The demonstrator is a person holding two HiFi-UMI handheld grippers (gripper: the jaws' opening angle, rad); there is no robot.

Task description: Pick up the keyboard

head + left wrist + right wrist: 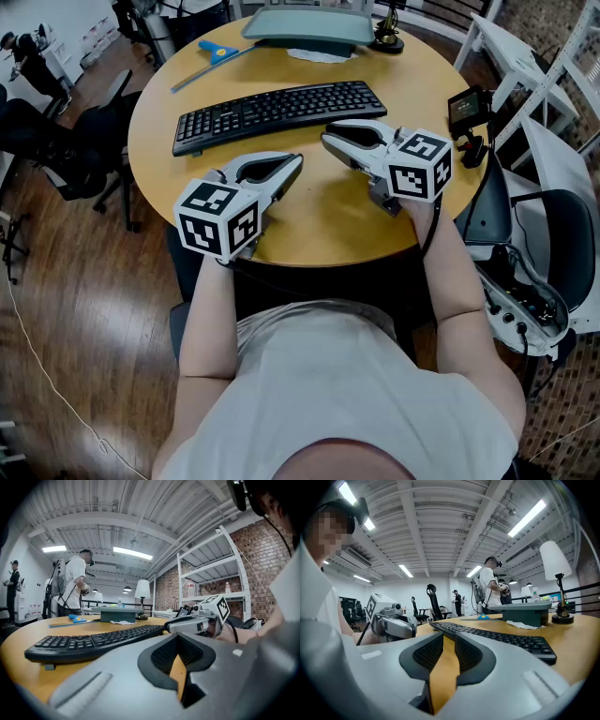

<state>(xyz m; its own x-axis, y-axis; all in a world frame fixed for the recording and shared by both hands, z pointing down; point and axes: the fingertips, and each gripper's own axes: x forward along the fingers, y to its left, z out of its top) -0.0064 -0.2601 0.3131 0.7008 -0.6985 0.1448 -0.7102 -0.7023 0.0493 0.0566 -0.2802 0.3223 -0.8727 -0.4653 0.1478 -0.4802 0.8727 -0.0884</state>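
My left gripper (pixel 295 161), jaws together and empty, stops short of the keyboard (pixel 281 112). The keyboard lies just ahead, long axis left to right across the worktop (pixel 319 220). My right gripper (pixel 328 139), likewise closed and empty, is nearer, just beside its front edge. Bare worktop surrounds both.

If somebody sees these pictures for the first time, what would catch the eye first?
The black keyboard lies across the middle of the round yellow table. On its near side are the left hand-held gripper and the right hand-held gripper, jaws shut and empty, each bearing a black-and-white marker cube.
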